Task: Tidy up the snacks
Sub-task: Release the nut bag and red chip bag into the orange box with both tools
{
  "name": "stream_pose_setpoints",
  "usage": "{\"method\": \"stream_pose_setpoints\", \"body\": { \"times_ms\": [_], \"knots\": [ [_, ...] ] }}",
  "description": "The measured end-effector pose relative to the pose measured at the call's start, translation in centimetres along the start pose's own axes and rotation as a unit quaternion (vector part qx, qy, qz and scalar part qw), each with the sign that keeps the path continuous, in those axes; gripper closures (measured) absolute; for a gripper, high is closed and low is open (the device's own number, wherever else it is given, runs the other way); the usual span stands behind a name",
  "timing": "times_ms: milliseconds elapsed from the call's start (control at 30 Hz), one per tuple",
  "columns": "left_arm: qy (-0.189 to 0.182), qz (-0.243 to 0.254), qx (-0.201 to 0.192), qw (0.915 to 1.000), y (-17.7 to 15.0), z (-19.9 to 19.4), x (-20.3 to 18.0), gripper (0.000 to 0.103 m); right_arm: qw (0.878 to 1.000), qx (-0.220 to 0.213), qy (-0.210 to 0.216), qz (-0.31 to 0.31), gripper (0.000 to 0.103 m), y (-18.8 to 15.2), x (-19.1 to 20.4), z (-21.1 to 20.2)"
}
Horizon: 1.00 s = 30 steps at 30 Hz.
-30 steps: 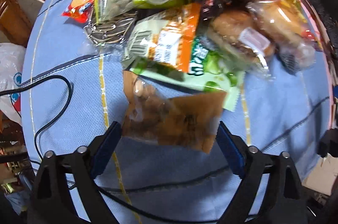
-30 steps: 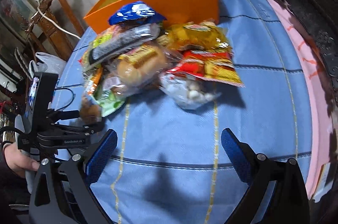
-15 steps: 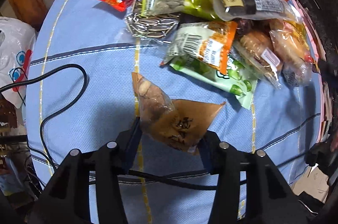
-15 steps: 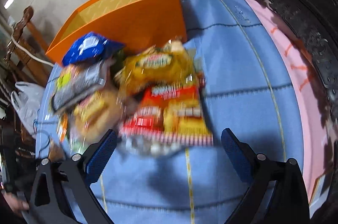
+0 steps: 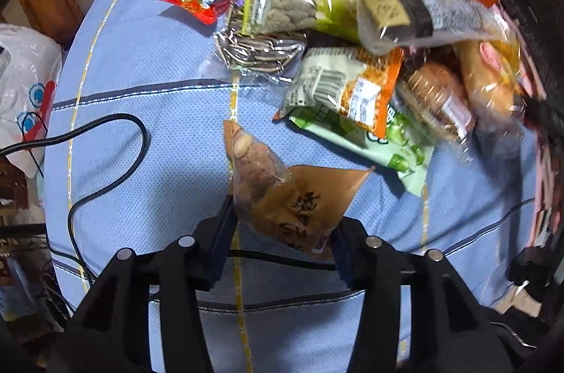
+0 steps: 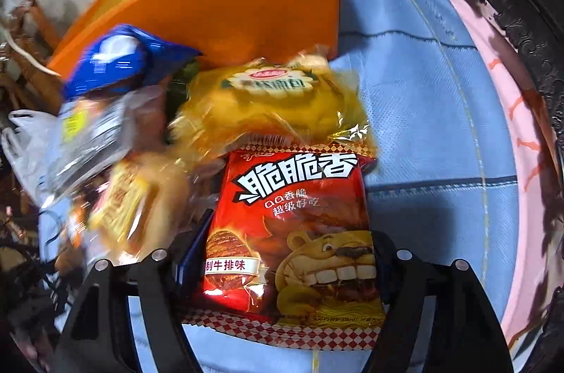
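- Left wrist: your left tongs point(image 5: 282, 234) are clamped on the brown nut pouch point(image 5: 282, 197), light and crinkly; hold its edge.
- Right tongs point(image 6: 282, 262) are closing around the red chip bag point(image 6: 292, 232); it's puffy and crushable, so pinch gently.

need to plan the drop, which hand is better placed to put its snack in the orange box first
Left, probably. The left gripper is shut on the brown packet, lifted. The right gripper is closing around the red bag, though it sits nearer the orange box.
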<state>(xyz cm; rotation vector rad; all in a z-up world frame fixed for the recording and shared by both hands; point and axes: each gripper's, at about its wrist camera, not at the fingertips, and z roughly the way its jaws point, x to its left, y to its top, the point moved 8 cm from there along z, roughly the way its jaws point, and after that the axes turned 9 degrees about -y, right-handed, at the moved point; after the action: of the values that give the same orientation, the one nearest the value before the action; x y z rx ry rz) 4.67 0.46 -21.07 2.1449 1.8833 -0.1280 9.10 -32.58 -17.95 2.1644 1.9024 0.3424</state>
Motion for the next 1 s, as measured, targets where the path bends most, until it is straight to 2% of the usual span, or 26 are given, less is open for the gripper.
{"method": "stream_pose_setpoints", "body": {
  "times_ms": [200,467,767,1000],
  "knots": [
    [-0.023,0.002,-0.045,0.9987,1.7,-3.8,-0.7,0.055,0.999,-0.031,0.043,-0.007,0.028,-2.2,-0.4,-5.3],
    [-0.047,0.041,-0.104,0.9926,4.0,-9.7,-3.5,0.055,0.993,-0.08,0.083,-0.014,0.028,-1.7,2.0,-10.1],
    [-0.067,0.076,-0.166,0.9809,9.8,-14.5,-7.0,0.055,0.984,-0.152,0.087,-0.037,0.028,4.5,4.1,-13.5],
    [-0.064,0.106,-0.193,0.9733,19.1,-15.6,-10.1,0.054,0.979,-0.186,0.079,-0.025,0.028,12.8,4.5,-12.7]
  ]
}}
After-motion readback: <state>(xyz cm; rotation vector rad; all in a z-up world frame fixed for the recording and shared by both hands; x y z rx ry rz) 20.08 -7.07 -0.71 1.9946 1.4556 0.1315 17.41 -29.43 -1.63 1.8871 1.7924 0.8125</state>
